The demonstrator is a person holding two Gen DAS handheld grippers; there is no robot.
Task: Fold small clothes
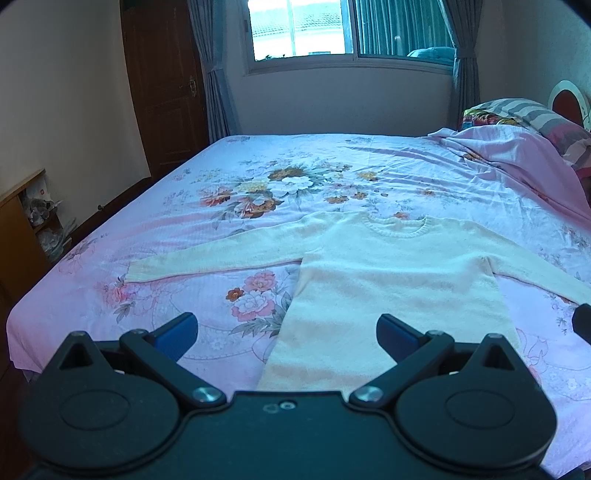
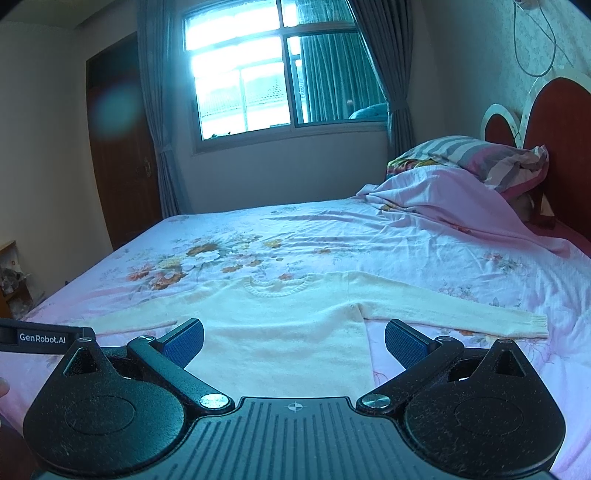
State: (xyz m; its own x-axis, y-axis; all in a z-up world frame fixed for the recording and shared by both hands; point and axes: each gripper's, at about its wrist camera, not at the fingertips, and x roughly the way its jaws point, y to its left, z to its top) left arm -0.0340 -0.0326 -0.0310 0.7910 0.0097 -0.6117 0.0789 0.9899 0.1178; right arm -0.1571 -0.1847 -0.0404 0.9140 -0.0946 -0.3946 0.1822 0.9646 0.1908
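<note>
- A cream sweater (image 1: 388, 269) lies flat on the bed (image 1: 258, 177), front up, neck toward the window (image 1: 306, 29), both sleeves spread out sideways.
- The left gripper (image 1: 287, 334) hangs above the sweater's lower left edge, fingers wide apart, holding nothing.
- The right gripper (image 2: 294, 341) hangs above the sweater's lower right part, fingers likewise spread and empty.
- The sweater's hem is hidden behind both gripper bodies.

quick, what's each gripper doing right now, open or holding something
Left gripper: open, holding nothing, above the cream sweater.
Right gripper: open, holding nothing, also above the sweater.
</note>
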